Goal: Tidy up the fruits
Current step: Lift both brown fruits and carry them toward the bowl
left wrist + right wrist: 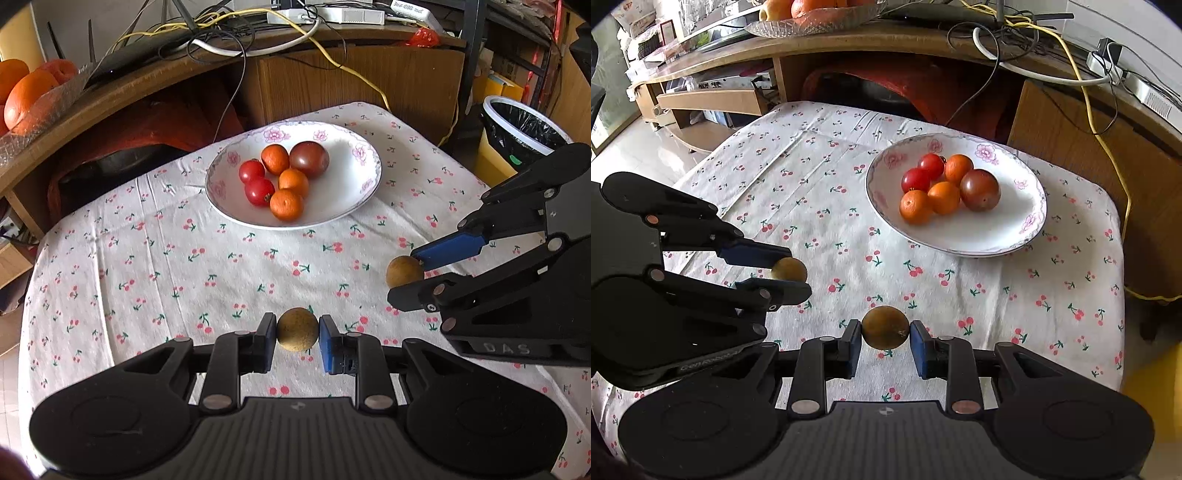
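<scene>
I'm in a lived-in home: cherry-print tablecloth point(184, 266) below my gripper, cable-strewn wooden desk point(155, 77) ahead.

white plate point(354, 192) with pink flowers; cloth point(184, 277) with red cherry print; brown fruit point(297, 329).

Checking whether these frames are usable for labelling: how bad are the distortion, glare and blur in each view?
Left wrist view: strong fisheye bending and dark corners; the plate shows mild glare, and the brown fruit in the left gripper is sharp. Right wrist view: same curvature; bright floor at the left; the right gripper is crisp.
</scene>
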Demonstrator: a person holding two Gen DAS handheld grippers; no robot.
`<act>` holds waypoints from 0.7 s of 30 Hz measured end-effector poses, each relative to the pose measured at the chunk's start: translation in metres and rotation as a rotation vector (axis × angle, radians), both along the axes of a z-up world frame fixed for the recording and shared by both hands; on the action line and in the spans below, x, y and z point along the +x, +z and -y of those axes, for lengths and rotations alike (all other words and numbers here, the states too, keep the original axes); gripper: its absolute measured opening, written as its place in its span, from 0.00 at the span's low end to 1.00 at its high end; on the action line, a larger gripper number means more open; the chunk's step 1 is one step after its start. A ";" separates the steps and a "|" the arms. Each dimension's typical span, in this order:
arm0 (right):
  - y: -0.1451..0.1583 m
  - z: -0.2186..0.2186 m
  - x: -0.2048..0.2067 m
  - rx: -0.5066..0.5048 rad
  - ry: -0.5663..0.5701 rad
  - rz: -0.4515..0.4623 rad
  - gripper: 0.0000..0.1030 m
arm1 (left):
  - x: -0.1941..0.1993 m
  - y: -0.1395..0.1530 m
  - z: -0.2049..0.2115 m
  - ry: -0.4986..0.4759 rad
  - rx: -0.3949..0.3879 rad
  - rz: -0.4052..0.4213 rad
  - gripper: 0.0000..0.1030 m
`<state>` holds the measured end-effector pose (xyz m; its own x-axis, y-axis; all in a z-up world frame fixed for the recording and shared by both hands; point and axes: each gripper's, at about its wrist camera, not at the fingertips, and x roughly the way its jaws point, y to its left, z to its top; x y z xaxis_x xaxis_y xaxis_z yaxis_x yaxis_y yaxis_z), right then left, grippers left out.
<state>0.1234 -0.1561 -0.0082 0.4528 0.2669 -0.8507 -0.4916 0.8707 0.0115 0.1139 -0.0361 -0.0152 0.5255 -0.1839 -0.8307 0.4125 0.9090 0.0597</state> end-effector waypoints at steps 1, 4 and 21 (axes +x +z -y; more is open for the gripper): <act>0.000 0.000 0.000 0.001 0.000 0.001 0.23 | 0.001 0.001 0.001 -0.001 0.000 0.003 0.32; 0.001 -0.001 0.001 0.003 0.000 0.004 0.23 | 0.003 0.003 0.003 -0.006 0.002 0.014 0.32; 0.006 0.002 0.010 0.009 -0.030 0.023 0.23 | 0.014 0.010 0.004 -0.007 0.003 0.037 0.32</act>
